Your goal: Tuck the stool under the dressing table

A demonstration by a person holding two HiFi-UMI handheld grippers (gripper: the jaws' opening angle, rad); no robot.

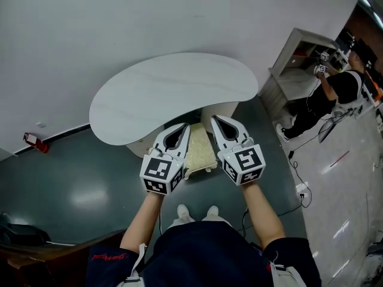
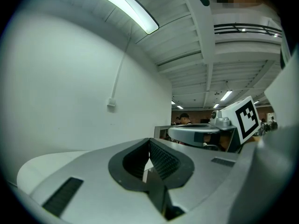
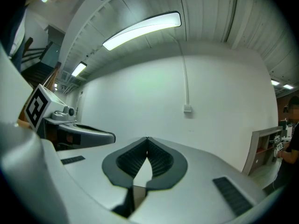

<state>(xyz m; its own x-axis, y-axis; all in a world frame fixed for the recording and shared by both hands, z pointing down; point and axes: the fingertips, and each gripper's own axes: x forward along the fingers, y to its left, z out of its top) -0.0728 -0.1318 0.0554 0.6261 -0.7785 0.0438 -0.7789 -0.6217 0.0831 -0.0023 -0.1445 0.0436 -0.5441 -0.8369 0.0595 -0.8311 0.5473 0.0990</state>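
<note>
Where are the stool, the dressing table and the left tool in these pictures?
stool (image 1: 199, 151), head view, on its cream seat.
dressing table (image 1: 173, 88), head view, on its bare white top.
left tool (image 1: 184, 127), head view, at the tips of its closed jaws.

Your white kidney-shaped counter (image 1: 173, 91) standing on a glossy dark grey floor (image 1: 78, 184), cream-topped stool (image 1: 199, 151) on that floor at the counter's near edge, small red object (image 1: 36, 142) left of the counter, your white shoes (image 1: 197, 211) near side of the counter
</note>
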